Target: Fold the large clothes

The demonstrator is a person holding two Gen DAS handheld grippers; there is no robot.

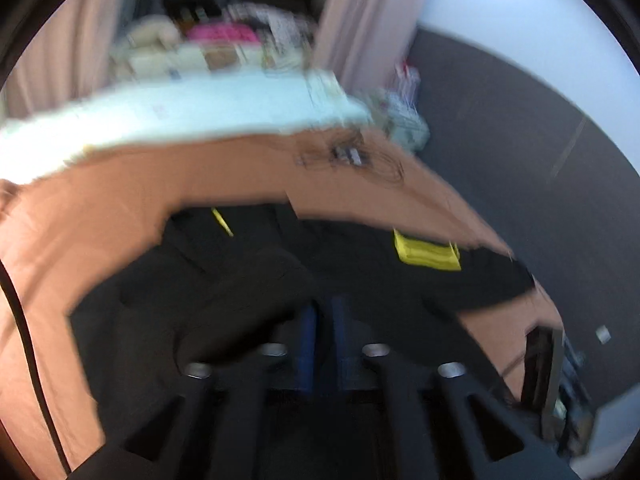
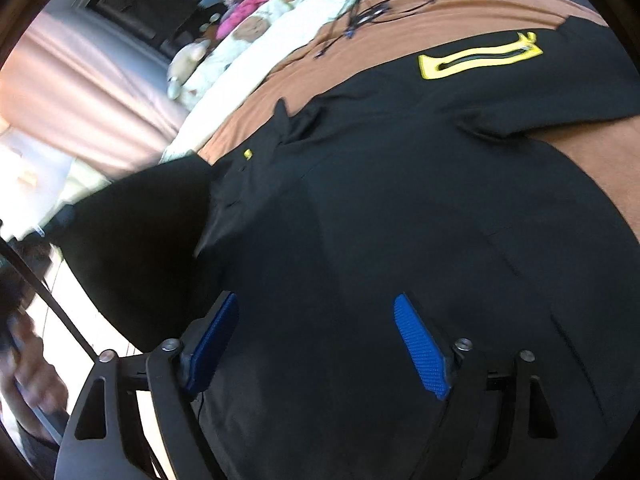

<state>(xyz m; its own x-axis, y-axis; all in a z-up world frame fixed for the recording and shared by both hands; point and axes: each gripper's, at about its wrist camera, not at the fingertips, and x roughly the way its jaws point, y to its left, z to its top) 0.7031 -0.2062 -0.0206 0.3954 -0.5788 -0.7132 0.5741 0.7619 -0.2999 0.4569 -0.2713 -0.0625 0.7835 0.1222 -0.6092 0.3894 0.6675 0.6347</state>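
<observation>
A large black jacket with a yellow-trimmed pocket lies spread on a brown bedsheet. In the blurred left wrist view the jacket fills the lower middle, its yellow patch at the right. My left gripper has its blue pads close together, shut on a fold of the black jacket. My right gripper is open, its blue pads wide apart just over the jacket's body. A raised flap of the jacket stands at the left.
A tangle of black cables lies on the sheet beyond the jacket, also in the left wrist view. White bedding with soft toys and pink items lies at the far side. Pink curtains hang behind. A person's hand shows at lower left.
</observation>
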